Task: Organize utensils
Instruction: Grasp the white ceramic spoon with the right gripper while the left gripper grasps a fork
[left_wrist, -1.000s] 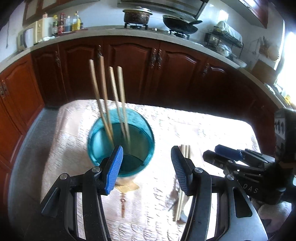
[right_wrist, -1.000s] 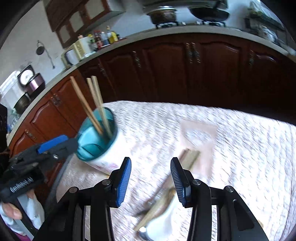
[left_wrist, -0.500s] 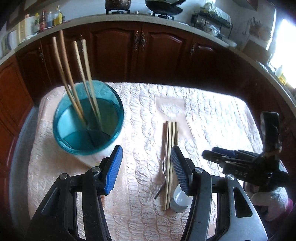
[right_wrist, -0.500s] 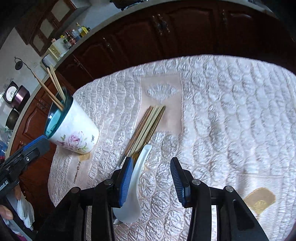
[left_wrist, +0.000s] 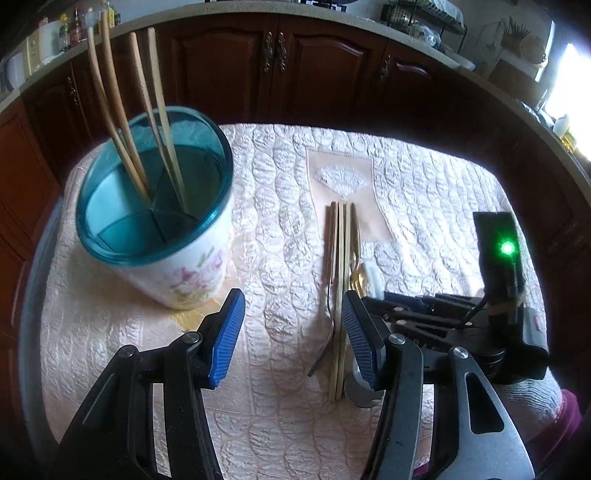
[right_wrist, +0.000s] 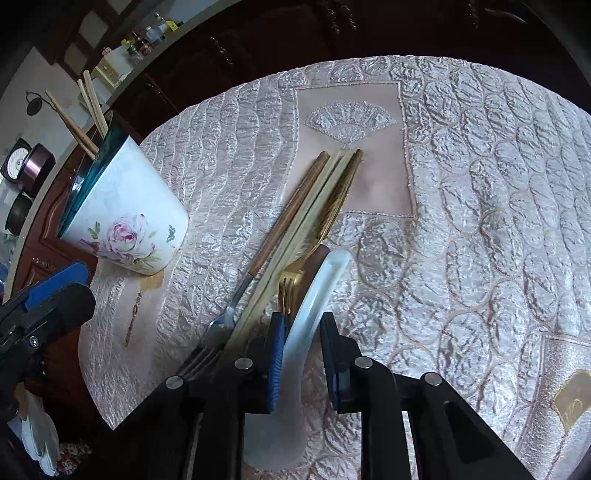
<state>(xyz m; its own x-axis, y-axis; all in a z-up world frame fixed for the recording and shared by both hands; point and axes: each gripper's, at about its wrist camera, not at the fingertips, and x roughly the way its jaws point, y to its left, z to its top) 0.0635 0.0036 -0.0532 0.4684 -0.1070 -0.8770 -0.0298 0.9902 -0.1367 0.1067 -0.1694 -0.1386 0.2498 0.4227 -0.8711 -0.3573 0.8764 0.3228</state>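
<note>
Both claws, left (left_wrist: 291, 328) and right (right_wrist: 302, 354), have black frames, silver screws and ribbed blue pads (left_wrist: 226, 338).

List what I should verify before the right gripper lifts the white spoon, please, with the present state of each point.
1. Right gripper straddles the white spoon handle: ok.
2. Pads firmly closed on the spoon: cannot tell.
3. Gold fork free of the pads: cannot tell; its tines lie very near one pad.
4. Holder upright, front compartments free: ok.
5. Left gripper open, apart from the holder: ok.
</note>
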